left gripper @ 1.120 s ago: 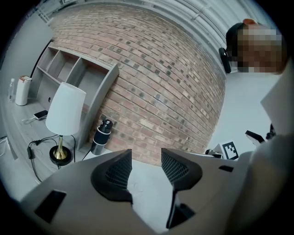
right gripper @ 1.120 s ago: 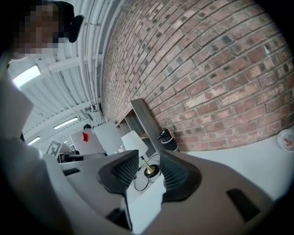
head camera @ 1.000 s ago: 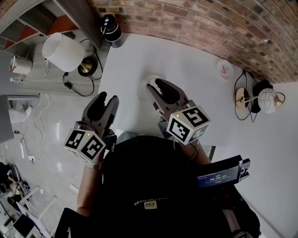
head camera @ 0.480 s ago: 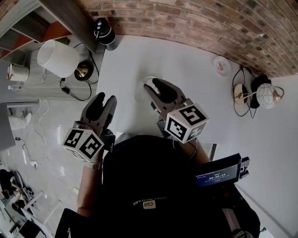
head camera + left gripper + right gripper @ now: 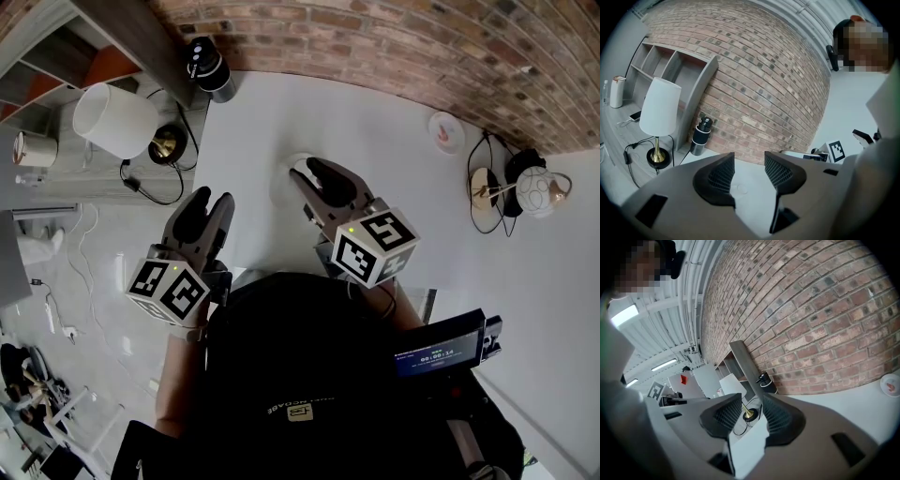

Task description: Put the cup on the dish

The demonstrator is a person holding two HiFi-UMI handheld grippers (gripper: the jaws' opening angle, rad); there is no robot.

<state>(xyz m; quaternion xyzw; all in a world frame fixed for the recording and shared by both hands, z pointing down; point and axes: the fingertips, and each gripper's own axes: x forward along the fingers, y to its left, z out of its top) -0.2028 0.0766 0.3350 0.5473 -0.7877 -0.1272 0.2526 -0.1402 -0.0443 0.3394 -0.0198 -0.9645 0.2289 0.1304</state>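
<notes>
A white round cup (image 5: 281,184) stands on the white table (image 5: 375,122), mostly hidden under the fingers of my right gripper (image 5: 309,170). That gripper (image 5: 751,402) lies nearly level, jaws a little apart. Only bright white surface and a lamp foot show in the gap, and nothing is pinched between the pads. A small white dish (image 5: 446,131) with a pinkish mark sits far right near the brick wall; it also shows in the right gripper view as the dish (image 5: 890,385). My left gripper (image 5: 211,200) hovers at the table's left edge, and in its own view the left gripper (image 5: 749,160) is slightly open and empty.
A black cylinder (image 5: 208,64) stands at the table's back left corner. A white-shaded lamp (image 5: 114,120) with cables sits off the table's left side. A globe-shaped object and cables (image 5: 536,199) lie at the right. A small screen (image 5: 441,354) is near the person's body.
The head view has shifted slightly. Both grippers keep their places and their jaw gaps look the same.
</notes>
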